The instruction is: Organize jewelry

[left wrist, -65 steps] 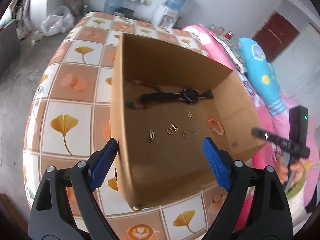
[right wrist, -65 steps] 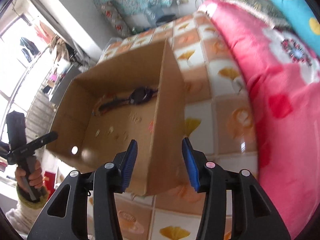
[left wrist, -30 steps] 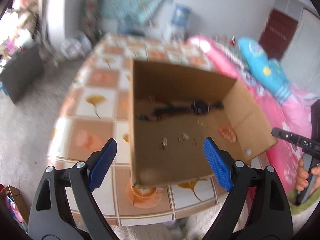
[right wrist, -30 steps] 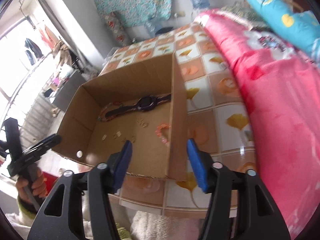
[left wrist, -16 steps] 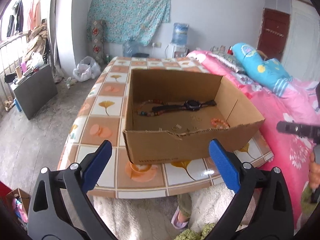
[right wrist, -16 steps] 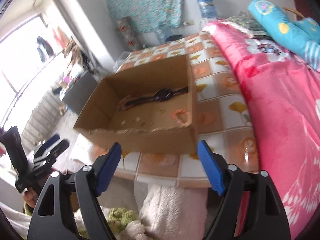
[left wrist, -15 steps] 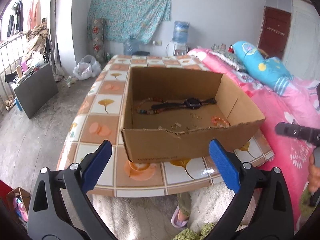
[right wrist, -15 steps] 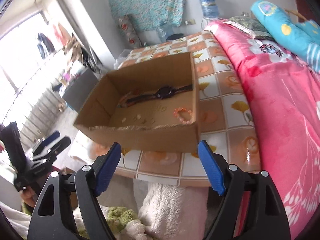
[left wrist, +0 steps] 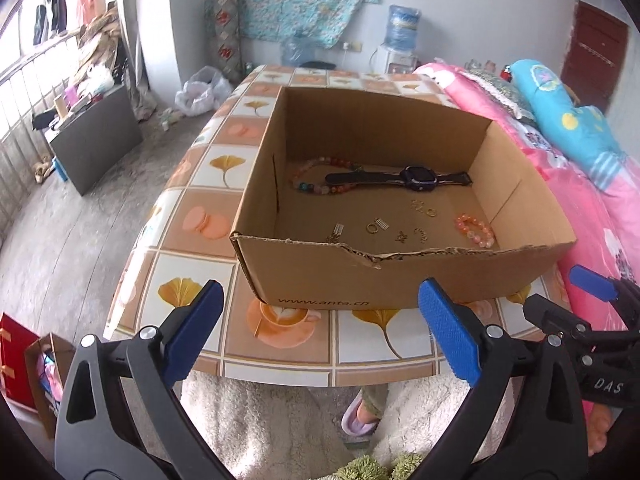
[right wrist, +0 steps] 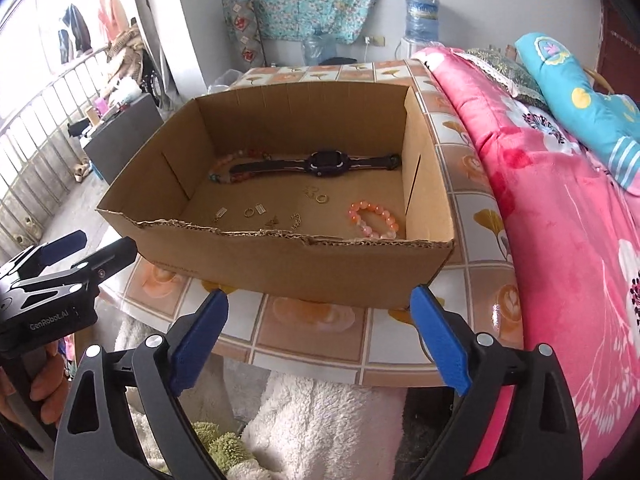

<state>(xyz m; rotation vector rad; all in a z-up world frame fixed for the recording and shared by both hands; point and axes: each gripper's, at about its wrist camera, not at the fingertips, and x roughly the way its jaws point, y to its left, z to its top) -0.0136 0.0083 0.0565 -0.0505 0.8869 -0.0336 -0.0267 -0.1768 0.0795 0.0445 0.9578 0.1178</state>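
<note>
On the tiled tabletop sits a cardboard box holding a black watch, beaded necklace, pink bracelet and small rings. Left tongs and right tongs hang wide apart, empty, short of the box.

Cardboard box, near outer wall: "www.anta.cn". Right gripper body: "DAS". Left gripper body: "GenRobot.AI".
</note>
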